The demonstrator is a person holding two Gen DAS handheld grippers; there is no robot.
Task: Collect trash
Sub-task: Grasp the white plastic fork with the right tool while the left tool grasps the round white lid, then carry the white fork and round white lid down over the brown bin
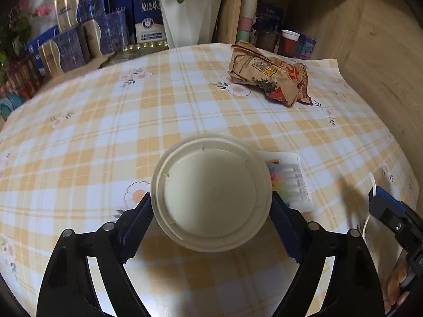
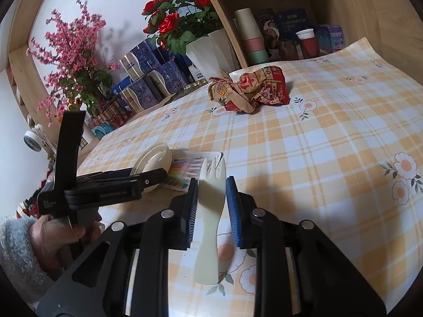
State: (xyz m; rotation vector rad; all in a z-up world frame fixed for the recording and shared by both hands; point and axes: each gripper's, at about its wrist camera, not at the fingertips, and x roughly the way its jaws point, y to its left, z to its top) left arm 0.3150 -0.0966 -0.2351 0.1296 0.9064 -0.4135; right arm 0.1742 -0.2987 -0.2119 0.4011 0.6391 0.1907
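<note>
On the checked, flowered tablecloth [image 1: 185, 100] lie the pieces of trash: one cream round lidded container [image 1: 211, 192], one crumpled brown paper wrapper [image 1: 267, 75] with red print, and one cream plastic fork [image 2: 211, 211]. What the container holds cannot be told, as its lid covers it. Just beside it on the right, partly under its rim, lies one flat clear packet of coloured sticks [image 1: 293, 182], rainbow ends in a row. The wrapper sits well apart from these, at the far right of the table near the wooden shelf [image 1: 312, 8].

Far across the table stands one white pot [image 1: 190, 18] with a green plant and red flowers in it. Left of it are several blue boxes [image 1: 90, 34]; the exact count is unclear. The shelf holds a stack of paper cups [image 2: 251, 37] and one red cup [image 2: 308, 42].

The left gripper [image 1: 211, 211] has its jaws spread wide around the container, one blue pad at each side, touching or all but touching the rim; whether they press it cannot be told. The right gripper [image 2: 211, 198] has its jaws drawn narrow and clamped on the fork, tines pointing away, handle hanging toward the camera above the cloth. A hand [image 2: 60, 235] in a fuzzy grey sleeve holds the left gripper's handle.
</note>
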